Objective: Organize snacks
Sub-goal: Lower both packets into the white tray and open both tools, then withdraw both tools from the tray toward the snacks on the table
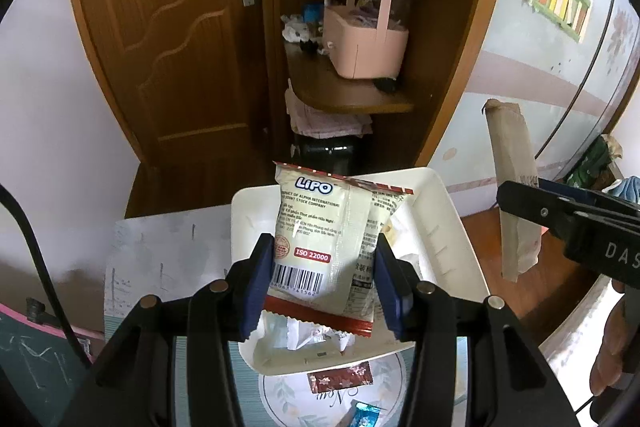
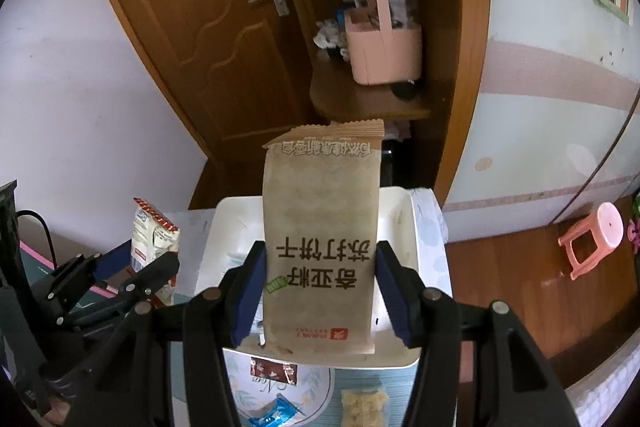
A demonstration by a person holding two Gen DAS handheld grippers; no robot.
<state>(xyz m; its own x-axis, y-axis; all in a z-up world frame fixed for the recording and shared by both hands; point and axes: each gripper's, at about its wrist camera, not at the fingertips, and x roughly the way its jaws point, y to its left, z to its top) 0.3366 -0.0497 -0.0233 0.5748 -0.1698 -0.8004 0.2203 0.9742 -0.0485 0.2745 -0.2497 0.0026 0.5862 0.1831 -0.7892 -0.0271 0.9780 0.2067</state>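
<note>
My left gripper [image 1: 324,277] is shut on a cream Lipo biscuit packet [image 1: 320,247] with red sealed ends, held upright above a white tray [image 1: 452,227]. My right gripper [image 2: 318,291] is shut on a tall brown soda-cracker packet [image 2: 322,239], held upright over the same white tray [image 2: 404,227]. The brown packet [image 1: 514,187] and right gripper show at the right of the left wrist view. The Lipo packet [image 2: 154,241] and left gripper show at the left of the right wrist view. Some wrappers lie in the tray under the Lipo packet.
A round patterned plate [image 1: 332,399] in front of the tray holds a dark red wrapper [image 1: 340,377] and a blue wrapper [image 2: 274,413]. A pale snack block [image 2: 364,403] lies nearby. Behind stand a wooden door [image 1: 168,47], a shelf with a pink basket [image 1: 366,43] and a pink stool [image 2: 592,243].
</note>
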